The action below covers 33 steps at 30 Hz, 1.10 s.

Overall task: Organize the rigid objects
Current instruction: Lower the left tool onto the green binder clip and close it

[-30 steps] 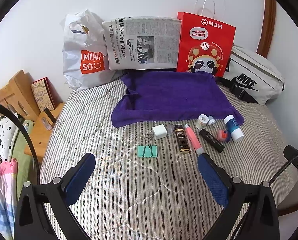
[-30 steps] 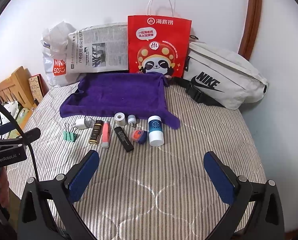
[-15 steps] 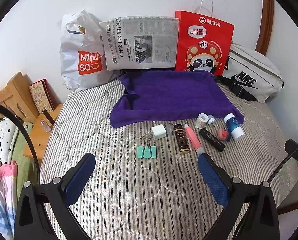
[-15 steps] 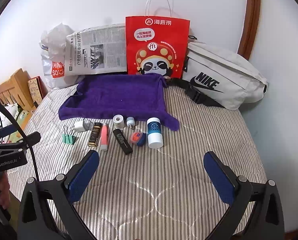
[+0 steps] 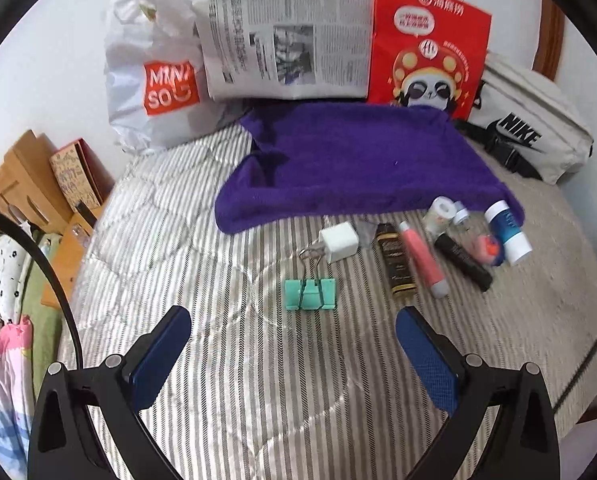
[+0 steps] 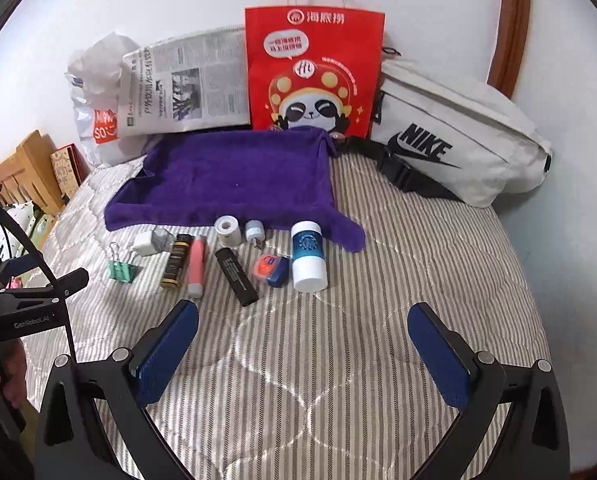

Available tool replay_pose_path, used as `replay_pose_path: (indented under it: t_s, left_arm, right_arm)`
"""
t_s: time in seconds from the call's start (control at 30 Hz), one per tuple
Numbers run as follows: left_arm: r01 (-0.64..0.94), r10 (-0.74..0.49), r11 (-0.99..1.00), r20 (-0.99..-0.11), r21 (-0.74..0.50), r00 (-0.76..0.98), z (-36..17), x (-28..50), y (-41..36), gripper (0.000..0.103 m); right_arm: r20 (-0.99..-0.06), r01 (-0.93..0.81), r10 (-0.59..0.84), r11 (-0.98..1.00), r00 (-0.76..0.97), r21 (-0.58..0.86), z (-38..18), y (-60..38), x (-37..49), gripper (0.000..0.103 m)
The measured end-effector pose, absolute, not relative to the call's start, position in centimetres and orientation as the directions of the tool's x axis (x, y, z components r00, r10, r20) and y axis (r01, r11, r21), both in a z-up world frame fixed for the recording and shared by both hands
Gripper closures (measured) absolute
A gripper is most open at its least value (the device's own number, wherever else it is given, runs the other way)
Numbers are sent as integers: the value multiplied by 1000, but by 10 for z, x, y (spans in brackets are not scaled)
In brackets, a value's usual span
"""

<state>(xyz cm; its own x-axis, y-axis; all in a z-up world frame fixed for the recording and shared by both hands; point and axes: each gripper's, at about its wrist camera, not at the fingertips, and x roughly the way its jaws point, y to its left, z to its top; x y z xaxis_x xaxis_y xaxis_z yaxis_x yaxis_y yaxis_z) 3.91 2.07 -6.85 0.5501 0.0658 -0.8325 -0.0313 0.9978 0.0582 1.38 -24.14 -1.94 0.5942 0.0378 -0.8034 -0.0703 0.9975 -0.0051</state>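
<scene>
A row of small items lies on the striped bed in front of a purple towel: a green binder clip, a white charger, a dark gold-printed tube, a pink tube, a black stick, a tape roll, an orange-blue tin and a blue-white bottle. My left gripper hangs open just short of the clip. My right gripper is open, short of the bottle. Both hold nothing.
Along the wall stand a white Miniso bag, a newspaper, a red paper bag and a white Nike pouch. A wooden stand is at the left bed edge. The left gripper's body and a hand show at the left.
Both grippers have moved forward toward the row of items, which now looks larger and nearer. Nothing on the bed has shifted.
</scene>
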Motion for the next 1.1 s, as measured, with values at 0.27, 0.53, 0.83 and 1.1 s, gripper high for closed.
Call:
replay_pose_path:
  t_s: [0.27,0.53,0.83,1.1]
  left_arm:
    - [-27,40,999,-850,30,526,-115,64,29,2]
    - [-19,5,1000,-850,-6,527,-147,78,33,20]
    - [-15,8,1000,-801,-1,599,-146,72,30,51]
    - [-1,8,1000,-798,10,603,-145,73,26,64]
  right_arm:
    - [-837,-50,16,999,548,-14,-44,-249,33,0]
    - [-852,-56,-18,997,523,-55,-60,-249,42,1]
    - [-857,-45,1,999,516,-26,-73,-251,59,3]
    - [-846,-58,52,998,530,25,-86,-251,98,13]
